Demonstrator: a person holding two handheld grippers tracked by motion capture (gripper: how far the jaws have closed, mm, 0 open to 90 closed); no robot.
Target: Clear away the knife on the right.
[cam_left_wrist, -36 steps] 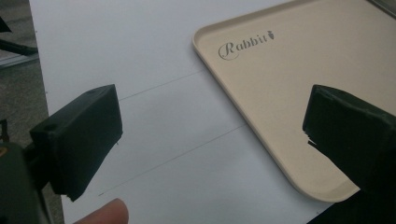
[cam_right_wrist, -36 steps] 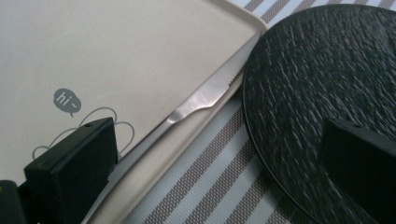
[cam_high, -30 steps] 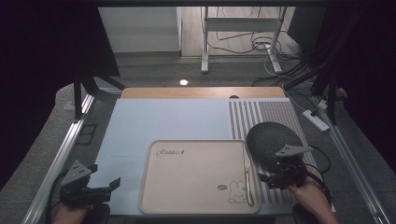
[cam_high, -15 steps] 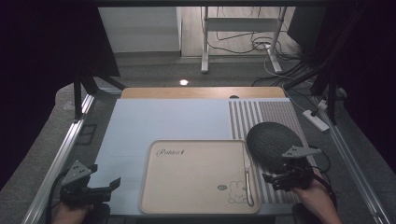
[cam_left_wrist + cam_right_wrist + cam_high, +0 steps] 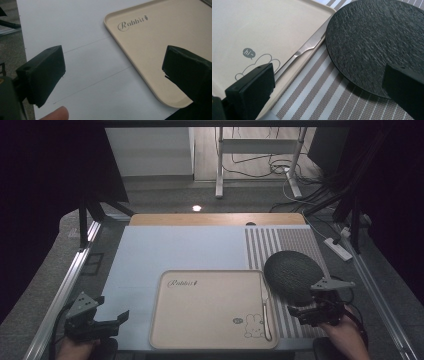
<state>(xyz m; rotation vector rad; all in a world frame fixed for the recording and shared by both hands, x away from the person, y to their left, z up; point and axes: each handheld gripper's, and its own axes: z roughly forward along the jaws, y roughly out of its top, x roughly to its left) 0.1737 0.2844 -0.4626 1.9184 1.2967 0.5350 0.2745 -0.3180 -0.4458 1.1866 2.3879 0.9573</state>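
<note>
Right tool point(image 5: 299, 310) wide open, empty, above black plate point(image 5: 292, 276) edge.

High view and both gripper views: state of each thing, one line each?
Left tool: open, holding nothing, over the table by the tray corner.
Right tool: open, holding nothing, near the plate edge.
Tray: flat on the table.
Knife: lying along the tray's right rim.
Black plate: flat on the striped mat.

The table point(image 5: 175, 245) carries a beige tray point(image 5: 210, 310) at the near middle, a striped mat point(image 5: 295, 242) to its right, a black plate point(image 5: 292, 276) on the mat.
</note>
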